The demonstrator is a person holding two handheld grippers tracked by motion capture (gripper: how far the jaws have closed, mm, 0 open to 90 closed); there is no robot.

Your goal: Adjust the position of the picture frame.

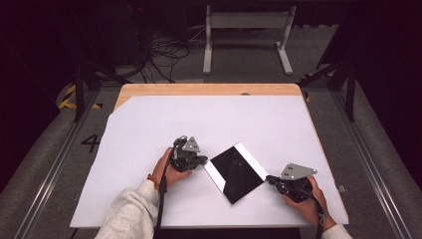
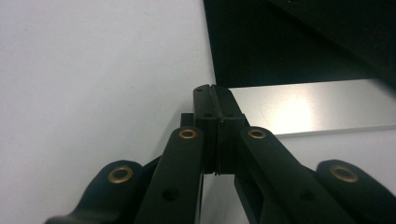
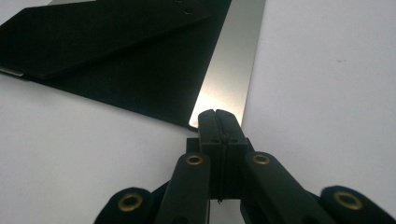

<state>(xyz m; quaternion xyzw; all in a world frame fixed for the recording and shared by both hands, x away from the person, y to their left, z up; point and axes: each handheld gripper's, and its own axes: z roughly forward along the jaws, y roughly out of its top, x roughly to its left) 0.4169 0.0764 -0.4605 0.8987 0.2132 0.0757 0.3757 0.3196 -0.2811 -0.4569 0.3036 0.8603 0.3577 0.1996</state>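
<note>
Flat black square panel [image 1: 236, 172] with silver strips along two opposite edges, glossy dark face up. Lying flat on white table cover, turned diagonally like a diamond, near front-centre of table. Smaller black sheet [image 3: 107, 32] resting on top of it, seen in right gripper view. Silver edge strip [image 2: 317, 105] reflecting light in left gripper view.

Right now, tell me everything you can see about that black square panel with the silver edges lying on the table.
The black panel is a flat, glossy, square-looking sheet with a brushed silver strip along two opposite edges. It lies flat on the white table cover, turned like a diamond, between the two hands. The left hand-held gripper and the right hand-held gripper, both shut, point at opposite silver strips with their tips at or over the edges; whether they touch is unclear.
</note>
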